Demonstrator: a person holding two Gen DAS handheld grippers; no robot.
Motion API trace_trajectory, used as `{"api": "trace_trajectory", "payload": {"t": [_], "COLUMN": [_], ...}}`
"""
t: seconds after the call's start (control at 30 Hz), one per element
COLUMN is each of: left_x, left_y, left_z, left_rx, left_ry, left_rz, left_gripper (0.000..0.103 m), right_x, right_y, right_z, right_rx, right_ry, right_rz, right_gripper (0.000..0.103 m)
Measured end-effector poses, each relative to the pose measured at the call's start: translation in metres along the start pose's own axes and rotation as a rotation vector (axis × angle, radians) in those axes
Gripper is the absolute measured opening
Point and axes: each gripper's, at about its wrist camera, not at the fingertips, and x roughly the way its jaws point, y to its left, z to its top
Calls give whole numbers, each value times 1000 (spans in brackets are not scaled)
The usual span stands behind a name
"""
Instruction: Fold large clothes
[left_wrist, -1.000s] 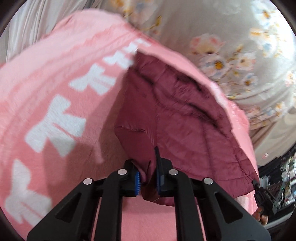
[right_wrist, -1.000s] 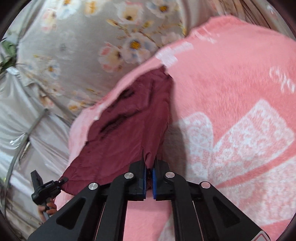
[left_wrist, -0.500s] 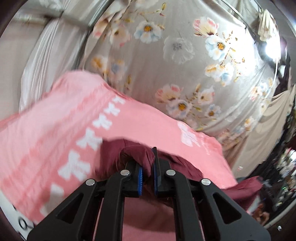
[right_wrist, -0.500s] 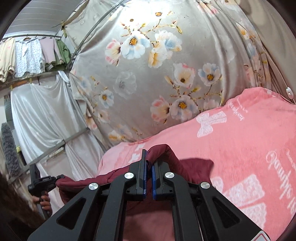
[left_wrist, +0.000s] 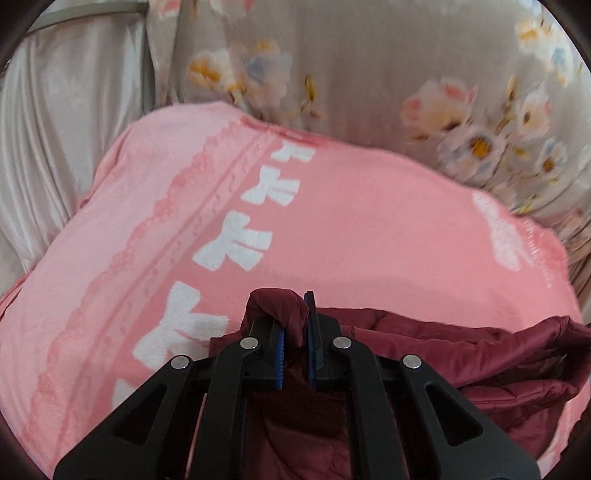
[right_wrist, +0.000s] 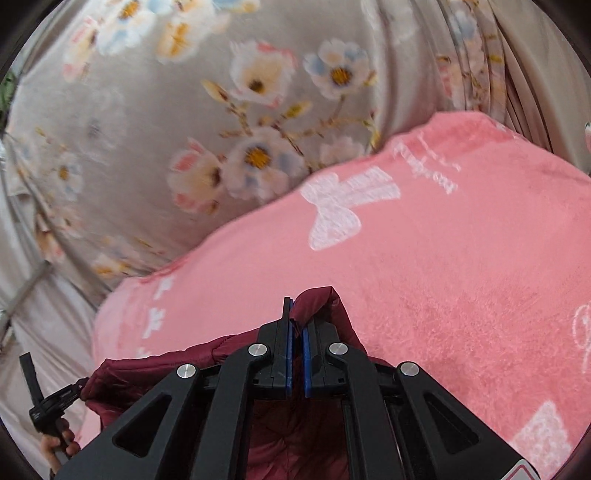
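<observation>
Since a second ago the quilted maroon padded jacket (left_wrist: 461, 354) has left the pink bow-print fleece blanket (left_wrist: 369, 229) — both the left gripper (left_wrist: 295, 354) and the right gripper (right_wrist: 296, 354), at bottom centre, pinch bunched edges, probably mid-fold.

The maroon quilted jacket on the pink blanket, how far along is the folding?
Done: both grippers have clamped the maroon quilted jacket. In hand: the left gripper and right gripper each pinch a fabric edge above the pink bow-print blanket. Left: laying it down and flattening; it still sags bunched.

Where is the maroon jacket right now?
The maroon jacket is at the bottom of both wrist views, over the pink blanket, a bunched edge pinched by each gripper.
</observation>
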Motion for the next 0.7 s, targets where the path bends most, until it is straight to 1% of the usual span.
{"api": "trace_trajectory", "payload": {"t": [0.07,0.2,0.23,0.27,0.4,0.47,0.7], "left_x": [28,62,65,71,87,94,106], "left_y": [0,3,3,3,1,2,5], "left_z": [-6,-16,-18,-20,-27,-32,-38], "left_rx": [6,-2,-4,-4,8,0,-29], "left_ry": [41,91,95,97,97,98,76], "left_rz": [16,25,25,26,38,26,-1], "left_gripper": [9,11,11,11,14,14,17], "right_x": [23,55,62,68,89,98,114], "right_y": [-5,-16,-17,-17,-19,-21,-31], "right_z": [-6,-17,-20,-22,-36,-43,-52], "right_rx": [7,28,30,30,24,22,60], "right_ry": [31,73,83,75,105,117,151], "right_rz": [-33,-70,-79,-82,-119,-129,-115], "right_gripper": [4,4,4,4,4,4,4]}}
